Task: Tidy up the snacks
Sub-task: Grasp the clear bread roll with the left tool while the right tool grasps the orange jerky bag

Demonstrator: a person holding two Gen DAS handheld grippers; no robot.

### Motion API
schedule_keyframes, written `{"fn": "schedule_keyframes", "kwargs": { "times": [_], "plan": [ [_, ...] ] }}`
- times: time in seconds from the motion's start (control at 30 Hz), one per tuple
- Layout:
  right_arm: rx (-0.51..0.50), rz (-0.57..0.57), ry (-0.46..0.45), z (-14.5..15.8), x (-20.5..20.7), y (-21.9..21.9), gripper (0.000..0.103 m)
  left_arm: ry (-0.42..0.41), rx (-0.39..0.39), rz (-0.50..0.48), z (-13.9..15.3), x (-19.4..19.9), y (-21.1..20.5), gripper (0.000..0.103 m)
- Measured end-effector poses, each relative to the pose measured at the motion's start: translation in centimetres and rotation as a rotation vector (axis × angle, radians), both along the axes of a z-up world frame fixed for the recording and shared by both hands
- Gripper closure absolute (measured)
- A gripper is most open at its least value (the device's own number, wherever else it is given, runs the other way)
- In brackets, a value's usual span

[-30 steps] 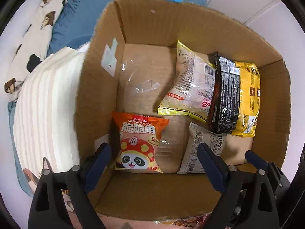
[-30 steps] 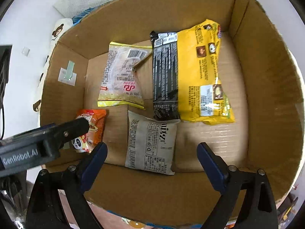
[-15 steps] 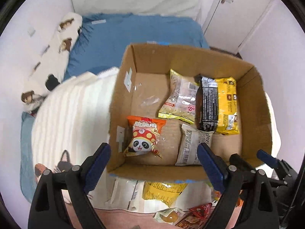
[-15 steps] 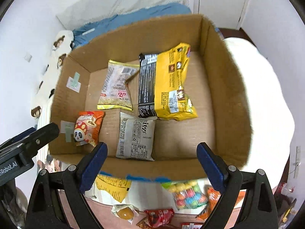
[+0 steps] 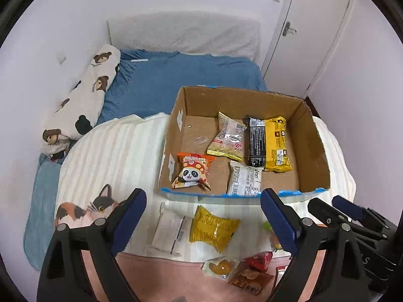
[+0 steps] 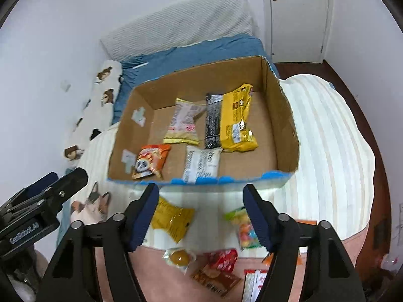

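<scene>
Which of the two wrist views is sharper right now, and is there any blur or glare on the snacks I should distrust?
Left wrist view: mostly sharp, panda snack bag print readable, fisheye bending the door. Right wrist view: motion-smeared, cardboard box edges and the panda bag soft, glare on the yellow packet.

The cardboard box (image 5: pixel 312 136) is matt brown, rough-torn along its near rim. Glossy crinkled plastic wraps the yellow snack packet (image 5: pixel 212 229) on the bed's ribbed cream cloth blanket (image 5: pixel 110 151).
</scene>
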State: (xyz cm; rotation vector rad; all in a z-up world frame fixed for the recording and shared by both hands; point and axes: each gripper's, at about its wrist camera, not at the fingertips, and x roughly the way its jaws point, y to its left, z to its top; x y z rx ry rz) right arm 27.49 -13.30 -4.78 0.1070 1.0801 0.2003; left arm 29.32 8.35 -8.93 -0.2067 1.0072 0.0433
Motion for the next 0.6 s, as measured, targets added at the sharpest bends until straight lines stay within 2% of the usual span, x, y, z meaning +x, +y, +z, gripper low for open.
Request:
{"fn": "schedule_keyframes", "kwargs": {
  "times": [0.1, 0.13, 0.2, 0.33, 0.5, 0.6],
  "plan": [
    [0.031, 0.020, 0.022, -0.3, -2.2, -0.9, 0.051, 0.009, -0.004, 0.009, -0.7, -2.1, -0.2, 0.010],
    [0.048, 0.019, 0.037, -0.7, -3.1, -1.6, 0.058, 0.018, 0.000, 0.010, -1.2, -2.8, -0.3, 0.010],
    [0.052, 0.011, 0.064, -1.8, -4.2, -2.7, 0.059, 0.048, 0.010, 0.018, -2.5, -3.9, -0.6, 0.010],
    [0.063, -0.049, 0.148, -5.6, -7.2, -6.1, 0.071, 0.169, -0.033, 0.038, -7.6, -6.3, -1.2, 0.010],
    [0.067, -0.138, 0.271, -11.2, -9.9, -9.8, 0.071, 0.335, -0.089, 0.043, -14.4, -8.2, -2.4, 0.010],
    [0.065, -0.170, 0.343, -14.3, -11.2, -11.5, 0.071, 0.415, -0.122, 0.030, -17.4, -9.4, -3.6, 0.010]
  ]
}}
